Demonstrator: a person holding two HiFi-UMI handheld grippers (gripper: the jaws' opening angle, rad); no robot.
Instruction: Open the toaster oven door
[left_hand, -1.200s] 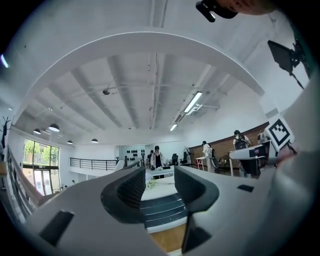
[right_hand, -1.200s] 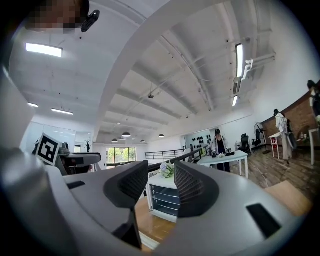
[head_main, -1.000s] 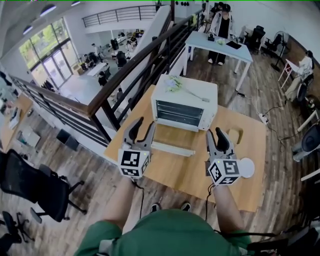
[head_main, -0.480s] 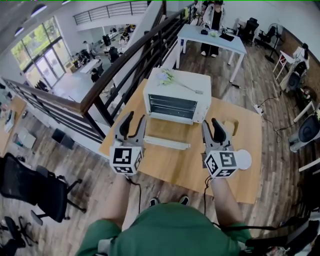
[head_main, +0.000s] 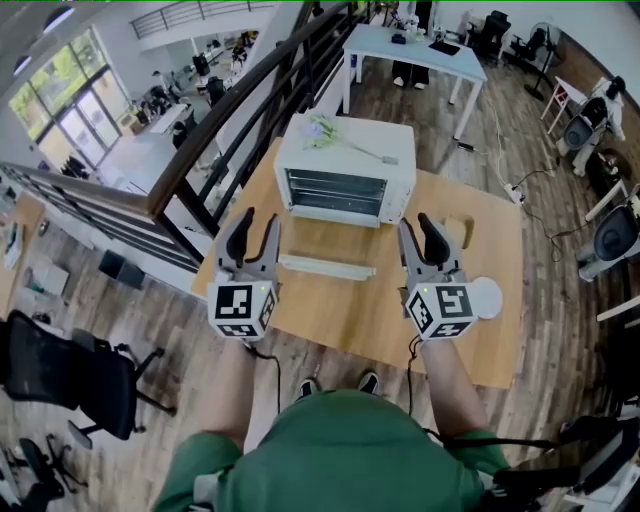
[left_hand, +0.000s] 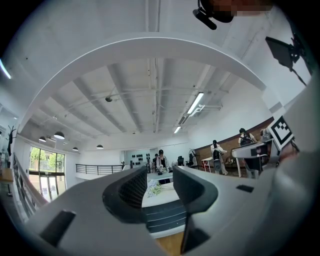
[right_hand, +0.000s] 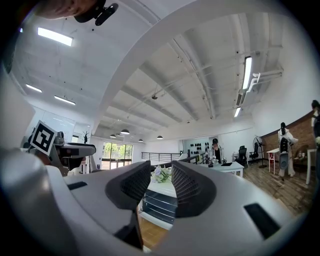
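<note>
"Toaster oven (head_main: 345, 183): where?"
"At the far side of the wooden table (head_main: 350, 325), its door (head_main: 327, 266) lying open toward the person."
"Grippers?"
"The left gripper (head_main: 256, 232) and right gripper (head_main: 420, 235) flank the door, jaws partly apart, both empty."

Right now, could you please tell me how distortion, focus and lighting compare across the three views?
Head view: evenly daylit and sharp, though the fisheye bows the railing and table edges. Left gripper view: black corners, near jaws soft, ceiling strip light bright. Right gripper view: same dark corners, toaster oven clearer than the soft jaws.
</note>
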